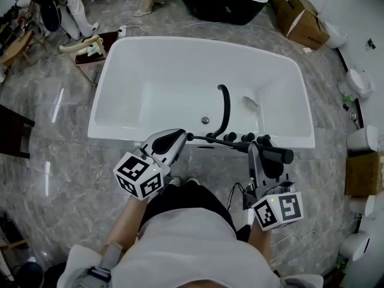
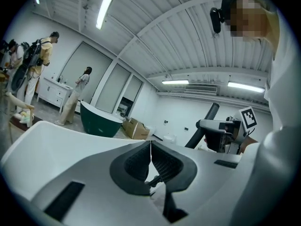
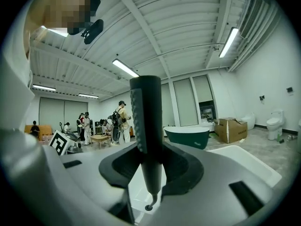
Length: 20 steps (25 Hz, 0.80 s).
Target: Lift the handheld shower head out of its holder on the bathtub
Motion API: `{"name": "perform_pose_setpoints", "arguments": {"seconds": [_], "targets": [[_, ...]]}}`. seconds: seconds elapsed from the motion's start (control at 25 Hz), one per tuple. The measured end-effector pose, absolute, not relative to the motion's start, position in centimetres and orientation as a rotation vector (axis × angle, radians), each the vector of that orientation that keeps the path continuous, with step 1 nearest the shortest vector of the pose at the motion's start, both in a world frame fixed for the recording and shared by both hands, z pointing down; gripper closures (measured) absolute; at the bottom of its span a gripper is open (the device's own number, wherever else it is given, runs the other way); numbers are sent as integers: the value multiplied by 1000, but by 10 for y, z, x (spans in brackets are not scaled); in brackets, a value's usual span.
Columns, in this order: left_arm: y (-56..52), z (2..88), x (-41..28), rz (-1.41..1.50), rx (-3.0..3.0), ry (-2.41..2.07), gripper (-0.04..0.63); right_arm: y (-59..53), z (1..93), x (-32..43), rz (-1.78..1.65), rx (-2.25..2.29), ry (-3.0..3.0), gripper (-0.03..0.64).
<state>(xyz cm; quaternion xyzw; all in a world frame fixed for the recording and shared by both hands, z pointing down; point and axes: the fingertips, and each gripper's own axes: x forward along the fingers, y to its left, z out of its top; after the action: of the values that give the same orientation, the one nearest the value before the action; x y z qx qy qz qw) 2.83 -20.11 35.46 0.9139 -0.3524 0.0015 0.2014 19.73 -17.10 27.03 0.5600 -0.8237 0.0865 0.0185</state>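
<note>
The right tongs [image 1: 259, 155] are clamped on the handheld shower head [image 1: 279, 155]. In the right gripper view its black handle [image 3: 146, 112] stands upright between the pads of these tongs [image 3: 150, 160], and its thin lower end pokes out beneath them. In the head view the shower head lies crosswise in the tongs, held over the near rim of the white bathtub [image 1: 198, 41]. The black knobs [image 1: 246, 138] sit just ahead of the tongs. Which fitting is the holder cannot be told.

The left tongs [image 1: 180, 136] are pressed together with nothing gripped; the left gripper view shows their pads [image 2: 141, 161] meeting along a thin line. They point at the fittings just short of the curved black spout [image 1: 225, 110]. The right tongs and the slanting shower handle [image 2: 209, 117] show off to their right.
</note>
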Motion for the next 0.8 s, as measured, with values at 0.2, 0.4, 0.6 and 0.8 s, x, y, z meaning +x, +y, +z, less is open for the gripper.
{"name": "perform_pose_setpoints", "arguments": {"seconds": [0.2, 0.4, 0.6, 0.8], "targets": [[-200, 357, 24, 32, 2550, -1016, 583, -172, 276, 199, 310, 1743, -2554, 476], [-195, 365, 20, 62, 2535, -1029, 583, -170, 282, 206, 332, 1762, -2539, 476], [-192, 370, 21, 79, 2526, -1014, 583, -169, 289, 205, 320, 1763, -2500, 477], [-188, 372, 23, 89, 2527, -999, 583, -166, 291, 201, 315, 1753, -2500, 476]]}}
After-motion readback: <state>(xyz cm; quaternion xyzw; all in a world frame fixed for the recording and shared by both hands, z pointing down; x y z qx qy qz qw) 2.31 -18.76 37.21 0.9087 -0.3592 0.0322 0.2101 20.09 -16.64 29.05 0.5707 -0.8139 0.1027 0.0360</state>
